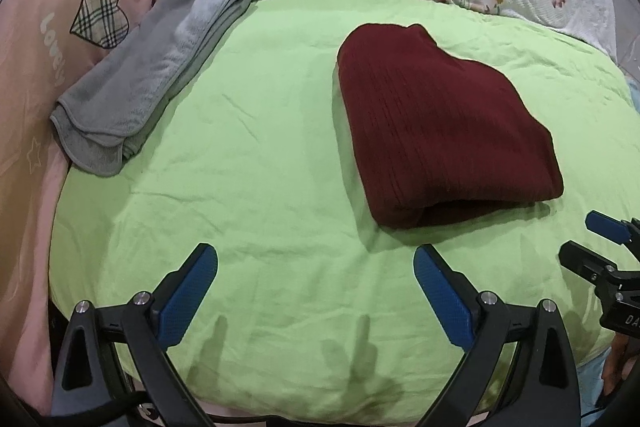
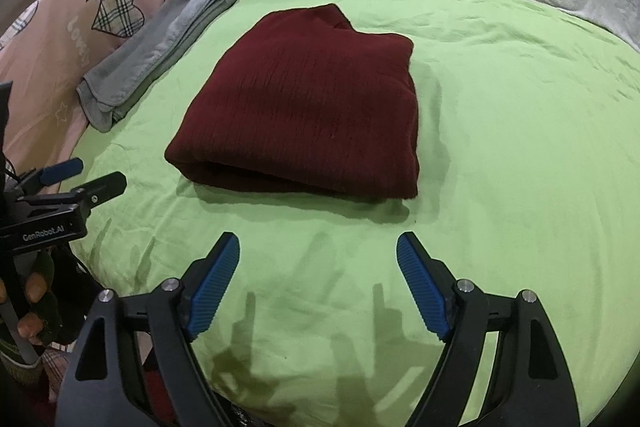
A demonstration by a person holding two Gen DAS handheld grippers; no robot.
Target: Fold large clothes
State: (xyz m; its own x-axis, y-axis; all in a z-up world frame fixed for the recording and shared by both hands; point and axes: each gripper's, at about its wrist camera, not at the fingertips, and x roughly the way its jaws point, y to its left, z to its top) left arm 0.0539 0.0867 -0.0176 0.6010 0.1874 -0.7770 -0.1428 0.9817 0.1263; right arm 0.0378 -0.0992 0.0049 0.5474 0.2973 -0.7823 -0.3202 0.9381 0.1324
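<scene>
Maroon sweater (image 2: pixel 304 103) folded into a neat stack on green bedsheet (image 2: pixel 500 147), looks basically finished, left tool (image 1: pixel 316 271) and right tool (image 2: pixel 318 255) spread wide, holding nothing.

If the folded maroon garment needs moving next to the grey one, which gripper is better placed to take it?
Right, though it's close. The maroon garment lies straight ahead of the open right gripper. From the left gripper, also open, it sits off to the right. Neither touches it.
</scene>
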